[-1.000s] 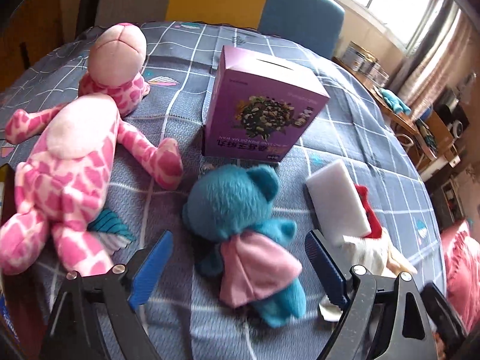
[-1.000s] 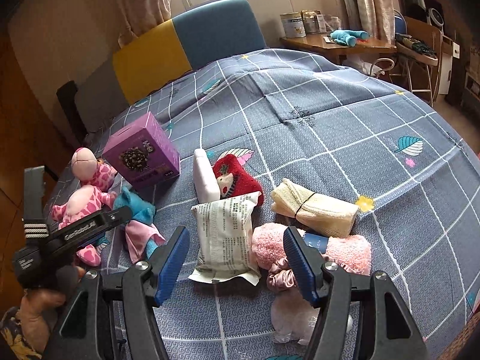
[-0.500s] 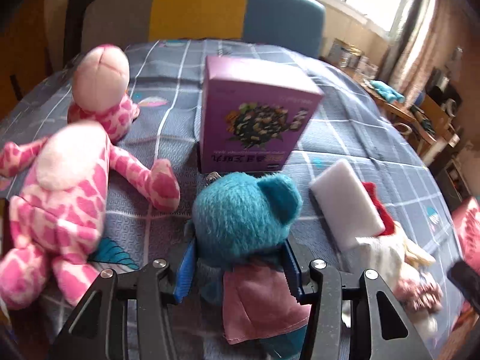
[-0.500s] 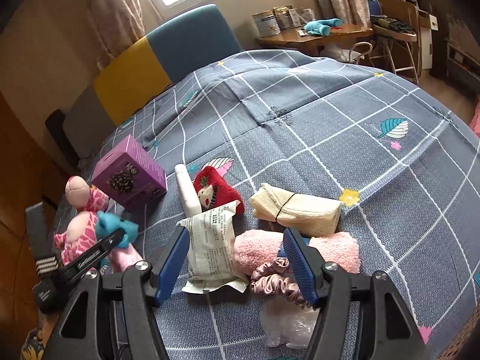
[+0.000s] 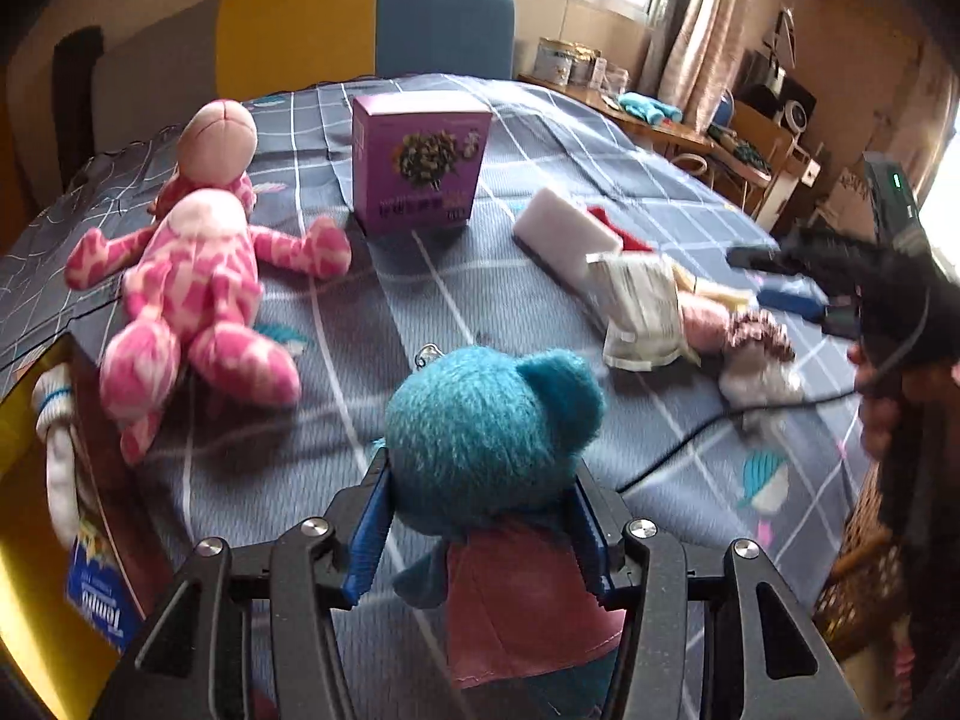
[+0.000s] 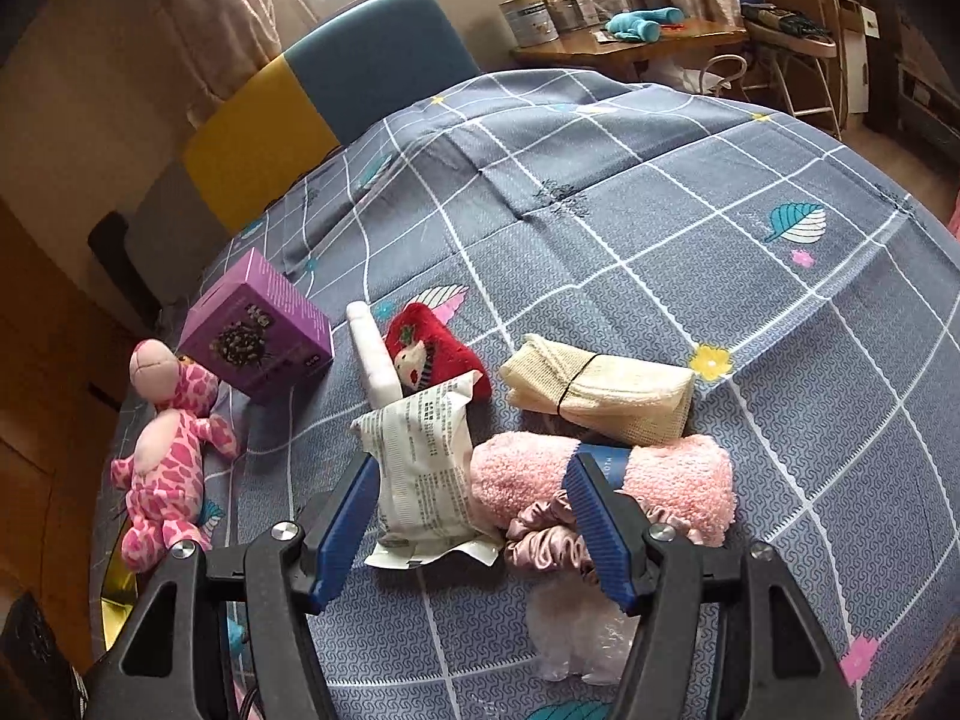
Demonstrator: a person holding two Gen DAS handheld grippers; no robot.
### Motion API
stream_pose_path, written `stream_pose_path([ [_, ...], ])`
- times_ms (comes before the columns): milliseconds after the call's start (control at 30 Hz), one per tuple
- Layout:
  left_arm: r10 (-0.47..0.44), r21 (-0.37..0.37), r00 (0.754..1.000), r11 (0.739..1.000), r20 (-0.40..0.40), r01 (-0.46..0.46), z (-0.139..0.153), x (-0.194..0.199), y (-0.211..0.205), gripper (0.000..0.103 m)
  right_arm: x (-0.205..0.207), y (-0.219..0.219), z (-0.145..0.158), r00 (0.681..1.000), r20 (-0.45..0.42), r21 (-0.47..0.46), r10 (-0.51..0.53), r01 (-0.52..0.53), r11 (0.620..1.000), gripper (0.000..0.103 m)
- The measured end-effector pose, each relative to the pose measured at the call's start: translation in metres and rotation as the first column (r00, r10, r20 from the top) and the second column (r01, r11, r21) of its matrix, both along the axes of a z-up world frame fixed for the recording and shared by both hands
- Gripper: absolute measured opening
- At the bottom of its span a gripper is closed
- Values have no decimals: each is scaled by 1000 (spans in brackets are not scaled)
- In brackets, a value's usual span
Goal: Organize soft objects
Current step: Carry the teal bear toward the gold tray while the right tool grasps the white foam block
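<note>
Your left gripper (image 5: 480,525) clamped on the teal plush bear (image 5: 489,438), lifted above the grey checked bedspread (image 5: 480,276), pink spotted plush (image 5: 180,294) lying to its left, your right gripper (image 6: 471,516) parted and empty over the white packet (image 6: 423,468) and pink rolled towel (image 6: 666,480).
</note>
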State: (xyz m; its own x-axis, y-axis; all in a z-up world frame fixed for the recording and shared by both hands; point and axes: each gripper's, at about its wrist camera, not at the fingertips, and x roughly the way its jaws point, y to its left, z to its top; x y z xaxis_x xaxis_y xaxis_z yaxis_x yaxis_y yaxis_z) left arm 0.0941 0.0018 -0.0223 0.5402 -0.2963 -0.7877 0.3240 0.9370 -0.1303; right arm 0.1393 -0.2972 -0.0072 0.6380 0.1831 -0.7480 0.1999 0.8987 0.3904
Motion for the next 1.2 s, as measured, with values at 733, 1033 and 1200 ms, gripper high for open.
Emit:
stream_pose_path([
  [733, 64, -121, 997, 990, -39, -68, -19, -21, 33, 53, 97, 79, 0, 973, -75, -326, 218, -230, 917, 66],
  [1033, 75, -167, 997, 983, -23, -78, -4, -33, 51, 53, 138, 118, -42, 946, -210, -496, 247, -321, 807, 31],
  [1200, 77, -189, 997, 979, -5, -77, 6, -40, 54, 53, 119, 130, -7, 945, -90, -508, 315, -315, 802, 22],
])
